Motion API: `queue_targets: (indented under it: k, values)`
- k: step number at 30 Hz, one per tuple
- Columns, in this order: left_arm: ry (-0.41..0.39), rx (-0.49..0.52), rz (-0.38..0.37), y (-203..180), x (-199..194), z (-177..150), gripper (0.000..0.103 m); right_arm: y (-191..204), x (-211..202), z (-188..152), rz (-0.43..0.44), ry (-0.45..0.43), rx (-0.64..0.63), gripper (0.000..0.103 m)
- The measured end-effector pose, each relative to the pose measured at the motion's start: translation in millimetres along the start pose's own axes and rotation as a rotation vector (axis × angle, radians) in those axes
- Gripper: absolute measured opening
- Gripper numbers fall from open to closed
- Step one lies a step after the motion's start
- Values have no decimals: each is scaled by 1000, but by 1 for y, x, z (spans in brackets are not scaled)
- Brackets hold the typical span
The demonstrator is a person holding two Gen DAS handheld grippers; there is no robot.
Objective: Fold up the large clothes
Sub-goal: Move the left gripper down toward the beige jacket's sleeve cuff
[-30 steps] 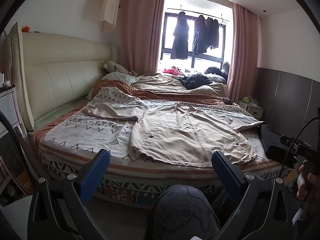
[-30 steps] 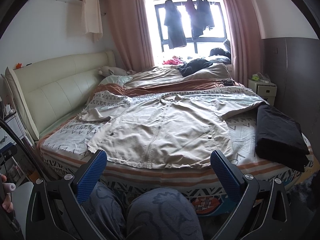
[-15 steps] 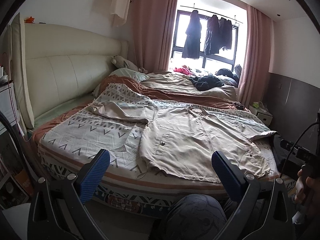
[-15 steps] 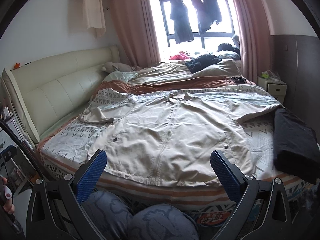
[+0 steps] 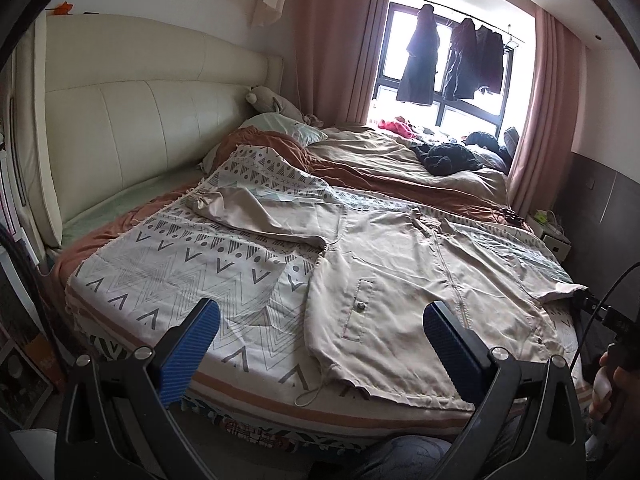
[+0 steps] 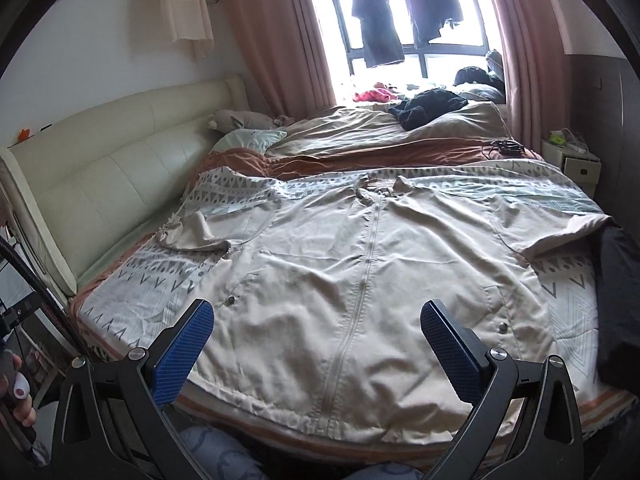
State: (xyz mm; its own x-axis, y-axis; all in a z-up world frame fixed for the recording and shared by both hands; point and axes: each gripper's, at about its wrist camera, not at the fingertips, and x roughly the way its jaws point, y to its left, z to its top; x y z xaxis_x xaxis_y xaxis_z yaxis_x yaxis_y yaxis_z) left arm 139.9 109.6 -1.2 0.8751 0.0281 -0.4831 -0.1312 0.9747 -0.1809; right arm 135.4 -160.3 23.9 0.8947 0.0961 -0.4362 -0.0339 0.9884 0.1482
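Note:
A large beige zip jacket (image 6: 360, 272) lies flat, front up, on the patterned bedspread, sleeves spread to both sides; it also shows in the left wrist view (image 5: 420, 280). Its left sleeve (image 5: 256, 216) lies crumpled toward the headboard. My left gripper (image 5: 320, 344) is open and empty, above the bed's near edge by the jacket's left hem corner. My right gripper (image 6: 316, 344) is open and empty, above the jacket's bottom hem around the zip.
A folded black garment (image 6: 618, 304) lies on the bed's right side. The cream headboard (image 5: 132, 128) is at left, a bedside table (image 6: 576, 160) at right. A rumpled duvet (image 6: 380, 132) with dark clothes fills the far half. My knees are below the bed edge.
Both grippers have moved forward toward the bed; the jacket now looks larger and closer. Both stay open. The jacket has not moved.

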Motion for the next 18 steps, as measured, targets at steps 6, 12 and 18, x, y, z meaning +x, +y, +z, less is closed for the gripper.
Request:
queue_targets:
  k: [6,12,18]
  values:
    - [40,-44,29,17,46,19,103,10,59,22,27,36,4,103]
    - [68,-66,55,33,89,35,103,20,112,42,55,68,-4,103]
    - [97,-92,72,51,135,50,103,27,164,58,84,93,15,103]
